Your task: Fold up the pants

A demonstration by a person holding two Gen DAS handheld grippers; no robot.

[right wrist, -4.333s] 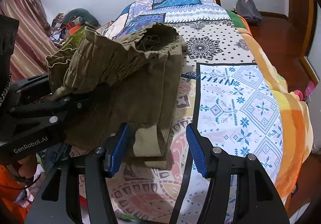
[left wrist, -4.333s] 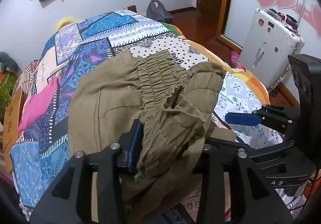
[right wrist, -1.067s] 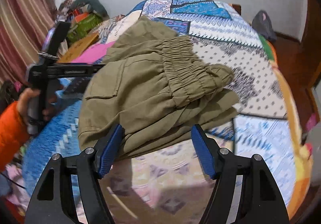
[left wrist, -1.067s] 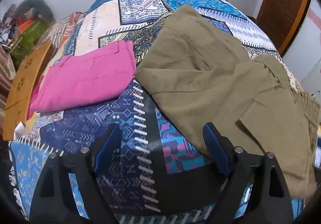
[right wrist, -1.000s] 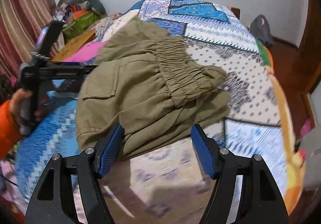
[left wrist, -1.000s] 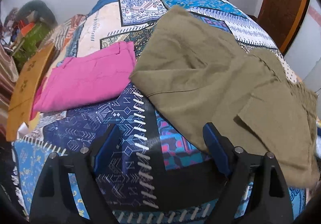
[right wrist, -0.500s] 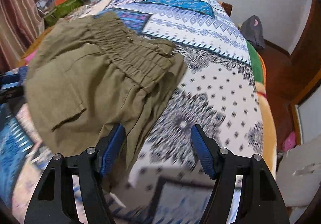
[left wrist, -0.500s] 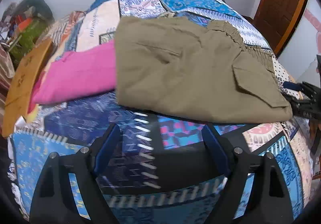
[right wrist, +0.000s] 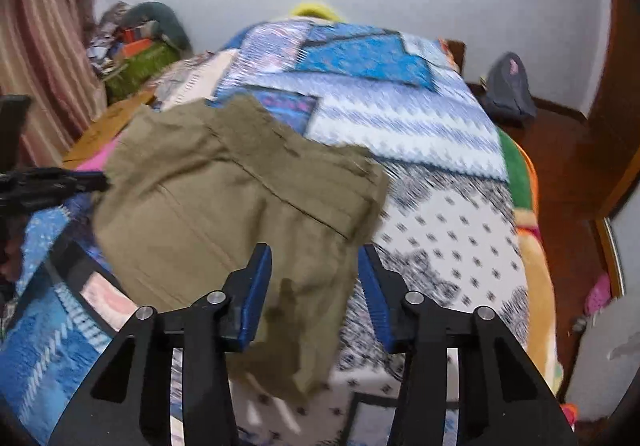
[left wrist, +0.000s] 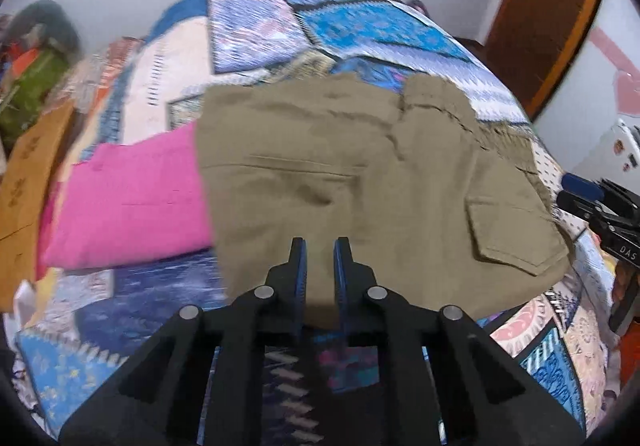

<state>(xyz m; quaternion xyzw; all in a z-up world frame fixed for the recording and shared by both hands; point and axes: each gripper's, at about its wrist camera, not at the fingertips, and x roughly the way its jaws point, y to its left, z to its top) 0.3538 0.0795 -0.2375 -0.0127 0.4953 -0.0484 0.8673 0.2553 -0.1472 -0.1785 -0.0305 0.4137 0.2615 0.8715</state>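
Two grippers, one garment: I have the olive pants (left wrist: 360,174) lying as a folded bundle on the patchwork bedspread (left wrist: 360,22), their left edge overlapping the folded pink garment (left wrist: 128,202) that lies beside them. My left gripper (left wrist: 320,246) is at the pants' near hem; its jaws are closing and stand almost together, with cloth seen in the narrow gap, though I cannot tell whether the pads already bite it. My right gripper (right wrist: 314,258) straddles the opposite near corner of the pants, where the cloth hangs toward the camera; its jaws are also closing but remain apart, the fabric between them not yet pressed. In the left view the right gripper shows just off the pants' pocketed corner. I judge the step in hand to be taking both near corners for a further fold or a straightening. The next move calls for a sure pinch on every layer at each side, then an even lift so the bundle does not spill open.
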